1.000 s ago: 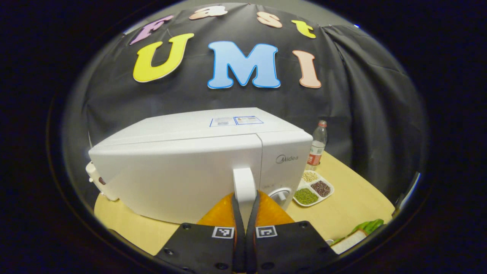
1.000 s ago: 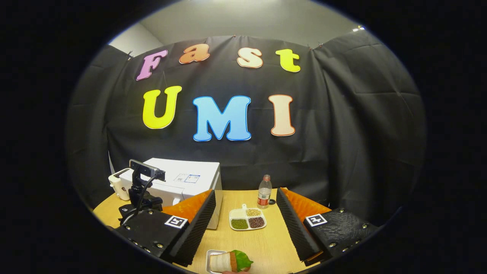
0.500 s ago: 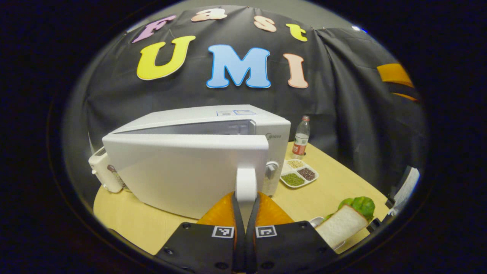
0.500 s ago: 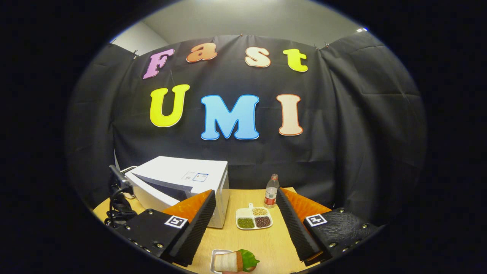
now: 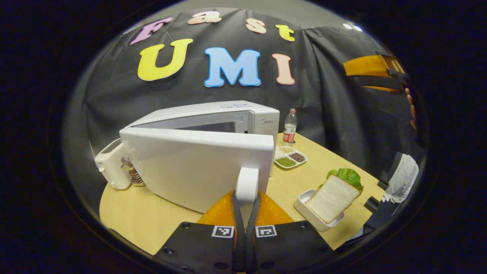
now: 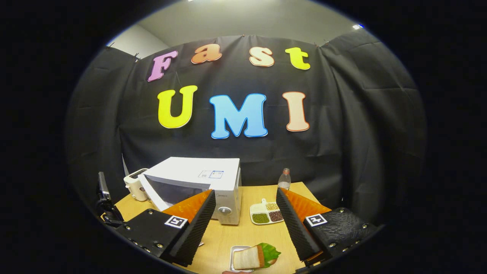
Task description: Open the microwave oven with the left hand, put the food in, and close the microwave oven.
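Observation:
A white microwave [image 5: 213,114] [image 6: 201,177] stands on the wooden table with its door [image 5: 198,167] swung partly open. My left gripper [image 5: 246,207] is shut on the door's white handle [image 5: 246,183], at the door's free edge. A sandwich of white bread and green lettuce [image 5: 335,192] [image 6: 254,257] lies in a small white tray [image 5: 312,213] to the right of the door. My right gripper [image 6: 245,213] hangs open above the table, with the sandwich low between its fingers and well apart from them. In the left gripper view the right gripper [image 5: 374,72] shows high at the right.
A white toaster [image 5: 112,163] [image 6: 133,186] stands left of the microwave. A divided dish of beans [image 5: 290,158] [image 6: 266,213] and a plastic bottle [image 5: 290,125] [image 6: 283,179] sit right of it. A black stand with cables [image 6: 104,207] is at the table's left edge.
The microwave door went from closed to partly open, pulled by my left gripper on its handle. The right gripper view shifted, bringing the sandwich and the open door further into sight.

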Available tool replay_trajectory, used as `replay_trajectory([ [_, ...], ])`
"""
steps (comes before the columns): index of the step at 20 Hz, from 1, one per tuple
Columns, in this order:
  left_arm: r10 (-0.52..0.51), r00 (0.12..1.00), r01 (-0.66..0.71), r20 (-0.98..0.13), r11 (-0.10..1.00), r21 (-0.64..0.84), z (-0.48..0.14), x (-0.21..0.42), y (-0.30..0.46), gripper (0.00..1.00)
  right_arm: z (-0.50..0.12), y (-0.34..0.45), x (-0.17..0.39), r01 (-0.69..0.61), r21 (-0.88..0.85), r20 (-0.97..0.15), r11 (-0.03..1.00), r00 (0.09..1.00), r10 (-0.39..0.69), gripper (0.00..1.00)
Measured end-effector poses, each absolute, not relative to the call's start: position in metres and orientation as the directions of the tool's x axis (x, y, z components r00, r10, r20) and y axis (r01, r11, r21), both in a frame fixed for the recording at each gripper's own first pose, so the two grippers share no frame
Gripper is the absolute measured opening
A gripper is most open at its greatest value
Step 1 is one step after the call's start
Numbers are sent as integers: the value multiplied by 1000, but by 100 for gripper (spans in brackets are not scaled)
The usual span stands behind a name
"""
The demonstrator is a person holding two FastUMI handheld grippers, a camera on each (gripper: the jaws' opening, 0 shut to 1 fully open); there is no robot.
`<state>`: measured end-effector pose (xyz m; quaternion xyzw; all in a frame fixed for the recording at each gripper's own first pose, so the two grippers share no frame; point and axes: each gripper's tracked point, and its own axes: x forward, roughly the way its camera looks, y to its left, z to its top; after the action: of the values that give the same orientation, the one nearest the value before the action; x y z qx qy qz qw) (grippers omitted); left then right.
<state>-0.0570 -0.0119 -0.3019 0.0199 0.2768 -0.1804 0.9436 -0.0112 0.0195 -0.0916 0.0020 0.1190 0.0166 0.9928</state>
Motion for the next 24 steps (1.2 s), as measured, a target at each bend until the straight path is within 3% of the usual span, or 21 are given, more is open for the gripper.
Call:
replay_trajectory([
  [14, -194, 800, 234, -567, 972, -3, -292, -152, 129, 7, -119, 90, -21, -117, 51, -278, 992, 952, 127, 96],
  [24, -120, 822, 151, -556, 988, 11, -291, -175, 226, 7, -122, 128, -16, -196, 8, -281, 981, 941, 190, 97],
])
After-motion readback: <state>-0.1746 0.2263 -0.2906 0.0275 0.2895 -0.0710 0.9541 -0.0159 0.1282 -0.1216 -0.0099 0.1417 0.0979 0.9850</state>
